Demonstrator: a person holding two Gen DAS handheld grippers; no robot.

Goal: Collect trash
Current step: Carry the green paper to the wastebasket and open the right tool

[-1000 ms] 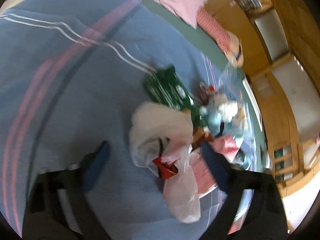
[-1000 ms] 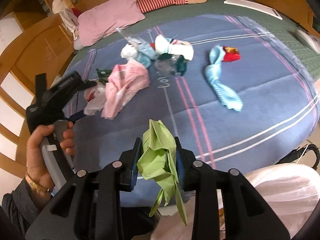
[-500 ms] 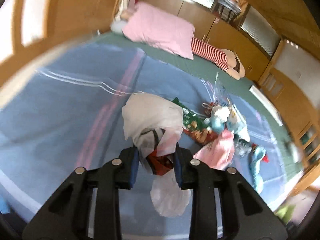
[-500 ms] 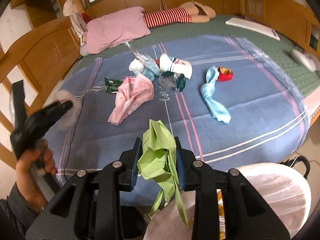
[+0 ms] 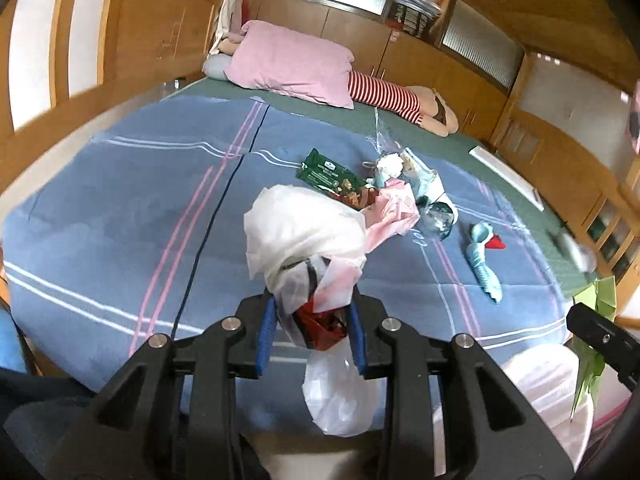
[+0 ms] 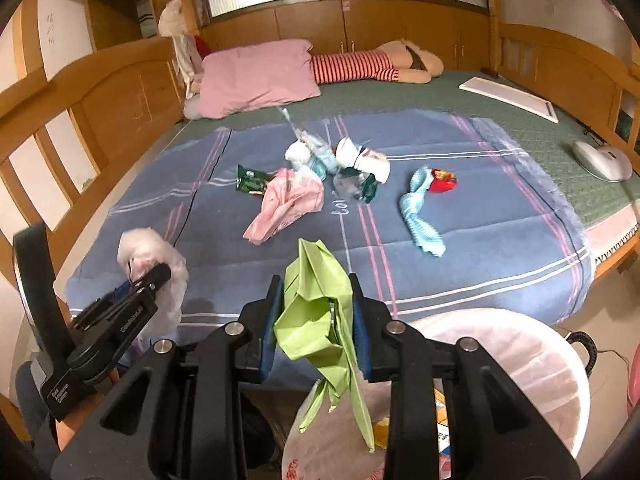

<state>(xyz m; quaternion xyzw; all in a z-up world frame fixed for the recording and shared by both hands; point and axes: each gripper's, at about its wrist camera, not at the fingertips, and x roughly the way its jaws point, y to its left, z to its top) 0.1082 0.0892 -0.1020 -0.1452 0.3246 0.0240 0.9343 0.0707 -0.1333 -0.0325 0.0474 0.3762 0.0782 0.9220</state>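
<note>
Left hand-held gripper (image 5: 311, 330): its blue pads were clamped on a crumpled white plastic bag (image 5: 304, 232) with a red wrapper (image 5: 320, 326) bunched inside; part of the bag hung below the jaws, and the bundle was held clear above the near edge of the bed.
Right hand-held gripper (image 6: 316, 322): its pads were pressed narrow on a crumpled green paper (image 6: 316, 292), whose tail hung down toward the bin.
Bin (image 6: 532, 364): a white bin lined with a pale bag stood on the floor at the foot of the bed, just below the right hand-held gripper; some scraps lay in it.
Bed (image 6: 500, 216): covered with a blue blanket with pink and white stripes over a green sheet.
Remaining trash: a pink plastic bag (image 6: 288, 200) lay near the blanket's middle, a dark green wrapper (image 6: 250, 179) just beside it, and a cluster of white and pale blue crumpled pieces (image 6: 340, 160) behind them.
Other items on blanket: a light blue knitted piece (image 6: 420, 212) touched a small red packet (image 6: 442, 182), apart from the cluster.
Head of bed: a pink pillow (image 6: 256, 76) and a striped doll (image 6: 372, 65) lay against the wooden cabinets.
Right edge: a white flat board (image 6: 512, 98) and a white rounded device (image 6: 602, 159) rested on the green sheet.
</note>
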